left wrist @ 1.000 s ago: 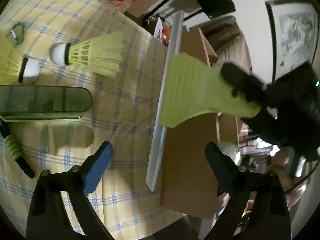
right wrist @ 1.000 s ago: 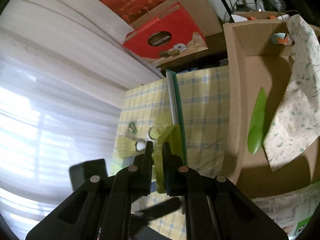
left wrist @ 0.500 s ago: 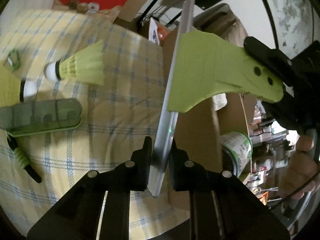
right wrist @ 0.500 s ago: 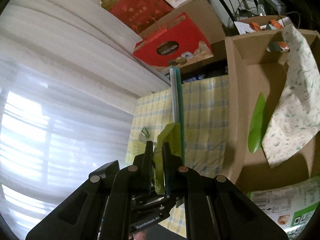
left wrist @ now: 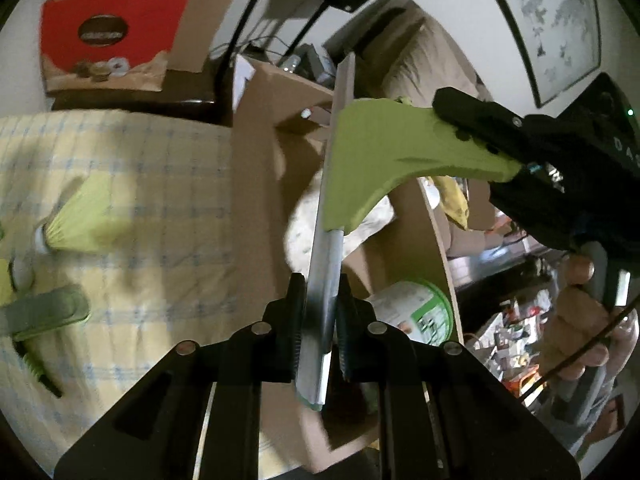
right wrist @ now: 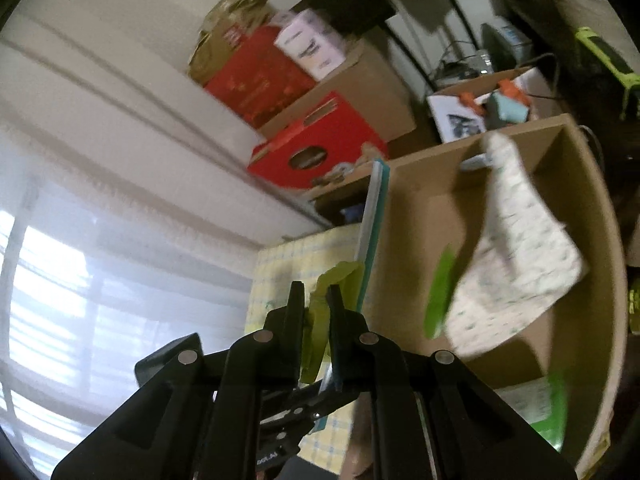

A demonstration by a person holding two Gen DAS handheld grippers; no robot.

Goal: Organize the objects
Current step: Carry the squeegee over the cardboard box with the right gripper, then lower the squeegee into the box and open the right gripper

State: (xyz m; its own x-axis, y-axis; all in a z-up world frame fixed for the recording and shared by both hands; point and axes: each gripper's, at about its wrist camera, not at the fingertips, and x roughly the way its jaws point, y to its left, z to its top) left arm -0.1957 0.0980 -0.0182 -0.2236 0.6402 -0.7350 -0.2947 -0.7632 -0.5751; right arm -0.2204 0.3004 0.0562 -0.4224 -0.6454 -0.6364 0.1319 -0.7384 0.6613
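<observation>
The yellow-green feathered shuttlecock [left wrist: 76,220] on the checked cloth is motion-blurred; the flat grey-green case [left wrist: 40,314] is cut off by the left edge.

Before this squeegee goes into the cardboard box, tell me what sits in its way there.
Nothing visible blocks the box's open top. The squeegee, held by the left gripper on its blade and the right gripper on its handle, hangs at the box's near wall. Inside, a patterned cloth and a green piece take up some floor.

My right claw [right wrist: 316,320] pinches the green squeegee handle [right wrist: 314,344], blade [right wrist: 372,224] stretching ahead beside the cardboard box [right wrist: 600,240] with a patterned cloth [right wrist: 516,264] inside.
</observation>
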